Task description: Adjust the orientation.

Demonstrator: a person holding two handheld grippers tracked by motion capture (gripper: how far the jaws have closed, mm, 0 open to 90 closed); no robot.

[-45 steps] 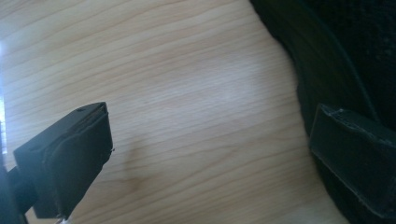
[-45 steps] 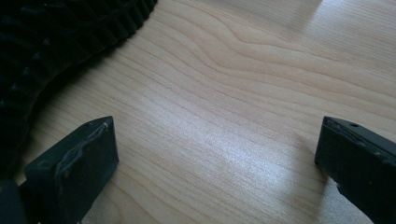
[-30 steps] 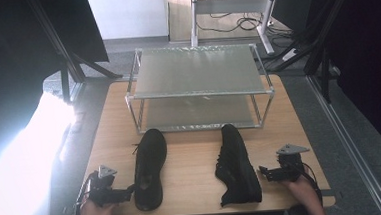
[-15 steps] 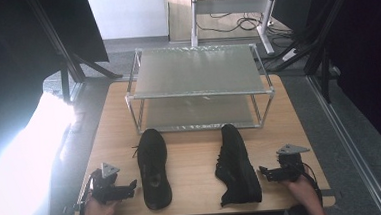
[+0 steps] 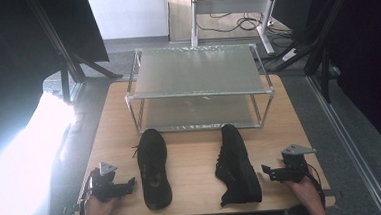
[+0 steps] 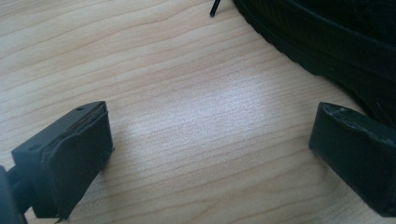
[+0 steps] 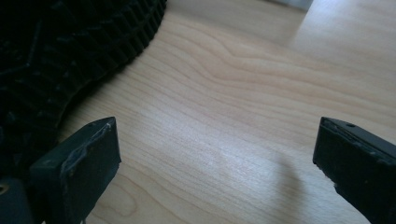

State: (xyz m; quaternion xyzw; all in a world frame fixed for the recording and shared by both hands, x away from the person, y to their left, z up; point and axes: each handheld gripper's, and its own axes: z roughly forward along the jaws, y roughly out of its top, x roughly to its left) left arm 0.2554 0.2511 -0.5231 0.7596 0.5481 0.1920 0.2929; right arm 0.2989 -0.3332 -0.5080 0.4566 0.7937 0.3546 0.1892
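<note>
The worktop (image 5: 197,162) is pale wood with a smooth, faintly sheeny grain. Both shoes, the left shoe (image 5: 153,168) and the right shoe (image 5: 238,165), are matt black cloth with ribbed rubbery soles. The rack (image 5: 197,87) has shiny metal tubes and frosted shelves. The gripper fingers (image 6: 70,161) look like matt black plastic, scuffed at the edges.

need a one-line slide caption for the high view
Two black shoes lie before a two-tier rack, open left gripper and right gripper flanking them.

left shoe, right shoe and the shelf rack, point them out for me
left shoe (image 5: 154,170), high view, on its open top
right shoe (image 5: 237,167), high view, on its upper
shelf rack (image 5: 196,71), high view, on the top shelf
</note>
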